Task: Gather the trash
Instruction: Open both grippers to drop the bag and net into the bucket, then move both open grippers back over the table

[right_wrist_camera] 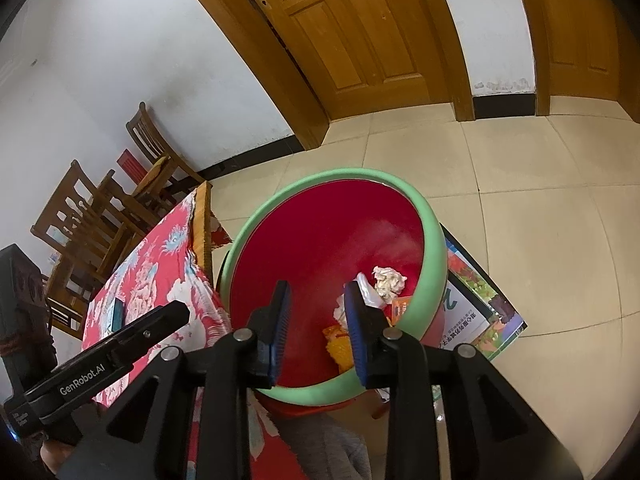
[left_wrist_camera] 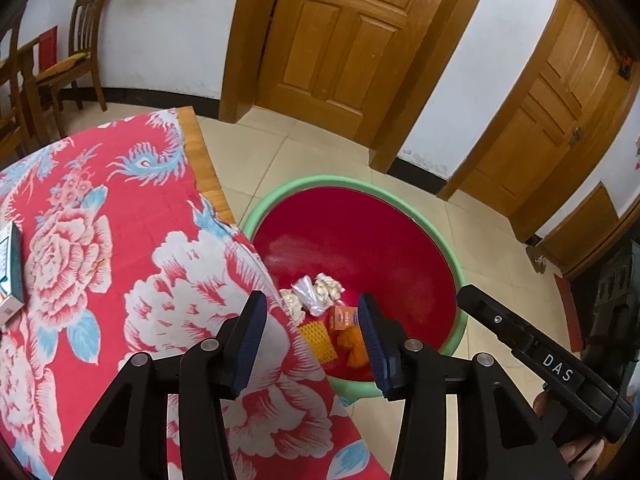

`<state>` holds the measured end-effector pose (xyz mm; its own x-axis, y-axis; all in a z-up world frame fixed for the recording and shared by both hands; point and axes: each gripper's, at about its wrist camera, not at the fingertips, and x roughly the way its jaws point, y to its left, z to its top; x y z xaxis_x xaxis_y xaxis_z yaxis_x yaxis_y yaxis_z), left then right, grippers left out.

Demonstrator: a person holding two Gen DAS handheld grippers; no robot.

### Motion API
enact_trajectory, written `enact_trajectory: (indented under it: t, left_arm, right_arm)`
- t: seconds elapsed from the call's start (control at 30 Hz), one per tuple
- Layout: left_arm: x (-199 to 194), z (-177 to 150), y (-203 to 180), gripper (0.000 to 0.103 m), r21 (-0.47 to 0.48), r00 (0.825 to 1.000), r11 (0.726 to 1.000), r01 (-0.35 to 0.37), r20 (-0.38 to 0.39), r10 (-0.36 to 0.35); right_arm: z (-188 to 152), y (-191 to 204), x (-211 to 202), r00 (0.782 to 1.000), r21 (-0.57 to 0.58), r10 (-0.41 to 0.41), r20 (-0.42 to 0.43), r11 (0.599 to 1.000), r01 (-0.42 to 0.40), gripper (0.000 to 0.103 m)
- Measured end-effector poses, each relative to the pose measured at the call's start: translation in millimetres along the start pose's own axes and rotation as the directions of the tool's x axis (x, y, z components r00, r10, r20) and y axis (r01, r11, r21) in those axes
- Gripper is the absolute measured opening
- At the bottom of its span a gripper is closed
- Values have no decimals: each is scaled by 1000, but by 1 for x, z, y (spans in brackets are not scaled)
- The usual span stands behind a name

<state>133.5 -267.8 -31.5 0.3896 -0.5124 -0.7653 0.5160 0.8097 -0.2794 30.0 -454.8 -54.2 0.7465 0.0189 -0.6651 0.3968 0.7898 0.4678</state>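
Hovering over the bin, both claws empty. Left gripper (left_wrist_camera: 312, 312), bottom centre of its view: blue-padded jaws part open, nothing between the pads, aimed down across the table corner into the round green-rimmed plastic basin with the red inside (left_wrist_camera: 352, 184). Right gripper (right_wrist_camera: 316, 304), bottom centre of its own view: jaws narrower but also apart, nothing pinched, pointing into the same basin from the other side.

Trash so far sits in the basin's bottom, low centre of the left view: crumpled white paper wads (left_wrist_camera: 328, 286), a clear crinkled plastic wrapper (left_wrist_camera: 308, 294), a small orange carton (left_wrist_camera: 343, 316), a yellow mesh sleeve (left_wrist_camera: 318, 338) and an orange rag or peel (left_wrist_camera: 352, 346), can't tell which.

Further out: red floral tablecloth (left_wrist_camera: 120, 248) over the wooden table fills the left of that view. One flat teal-and-white box (left_wrist_camera: 10, 268) lies at the far left edge of the cloth, well apart from both claws. Printed poster or picture board (right_wrist_camera: 480, 312) lies on the floor tiles just right of the basin, partly under it.

Read: the drop step looks finished, with both claws released over the bin. Next is probably that box on the table, if it counts as trash. That needs the left claw swung back across the cloth, opened wider than the box edge, then closed on it flat.
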Motion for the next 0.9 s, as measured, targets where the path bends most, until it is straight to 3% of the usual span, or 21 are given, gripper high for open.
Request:
enact_trajectory:
  t: [0.9]
  left_arm:
    - [-78,-20,67,49,-126,988,988,-90,112,104]
  right_arm:
    - [-24,79,-17,996,-133,87,-17,987,-88,36]
